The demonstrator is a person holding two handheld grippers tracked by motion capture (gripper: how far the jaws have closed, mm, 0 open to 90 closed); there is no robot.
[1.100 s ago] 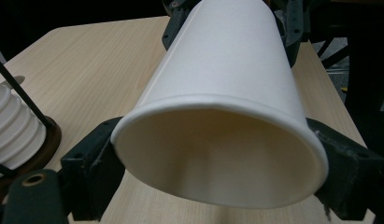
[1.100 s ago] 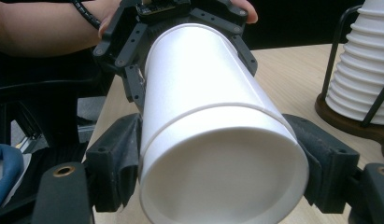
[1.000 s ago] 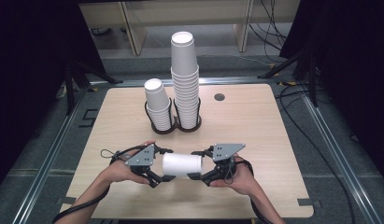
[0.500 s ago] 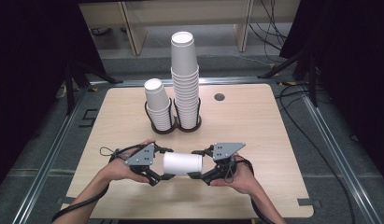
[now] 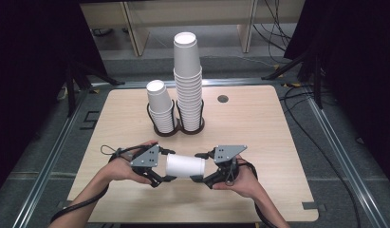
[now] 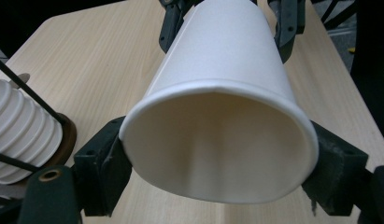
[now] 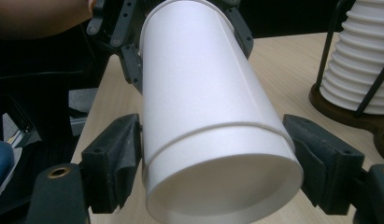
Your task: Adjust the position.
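A white paper cup (image 5: 184,166) lies on its side in the air just above the table's near half, held between both grippers. My left gripper (image 5: 169,166) grips the mouth end. Its jaws have just been closing on the cup, and in the left gripper view the pads press the rim (image 6: 217,93) slightly out of round. My right gripper (image 5: 199,167) grips the base end, with its pads against both sides of the cup (image 7: 203,116). The other gripper's jaws show at the far end of the cup in each gripper view.
Two black wire holders stand at the table's middle, a tall stack of white cups (image 5: 188,80) in one and a short stack (image 5: 160,107) in the other. They are close behind the grippers. A small round hole (image 5: 223,99) is in the tabletop (image 5: 259,128).
The left jaws have drawn in a little on the cup's mouth end. Both hands and the cup stay almost where they were.
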